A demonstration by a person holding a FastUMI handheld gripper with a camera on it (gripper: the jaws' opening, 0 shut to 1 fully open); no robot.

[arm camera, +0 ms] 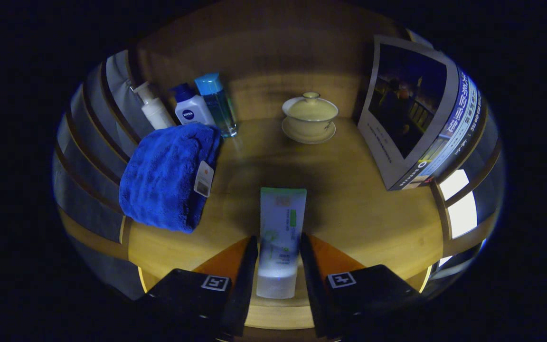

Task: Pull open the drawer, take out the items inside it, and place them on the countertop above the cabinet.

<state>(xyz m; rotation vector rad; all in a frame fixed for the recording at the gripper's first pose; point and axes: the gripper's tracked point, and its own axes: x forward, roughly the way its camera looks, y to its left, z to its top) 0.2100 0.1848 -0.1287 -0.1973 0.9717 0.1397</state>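
Observation:
A white tube with a green label (280, 228) lies lengthwise between my fingers, cap end towards me, low over the wooden countertop (349, 190). My gripper (278, 239) is shut on the tube, one finger pressing on each of its sides. The tube's far end reaches out past the fingertips.
A folded blue towel (166, 175) lies ahead on the left. Behind it stand a white pump bottle (154, 110), a white bottle with a blue cap (191, 107) and a clear blue bottle (217, 102). A lidded cup on a saucer (309, 116) sits at the back. A printed booklet (416, 114) leans on the right.

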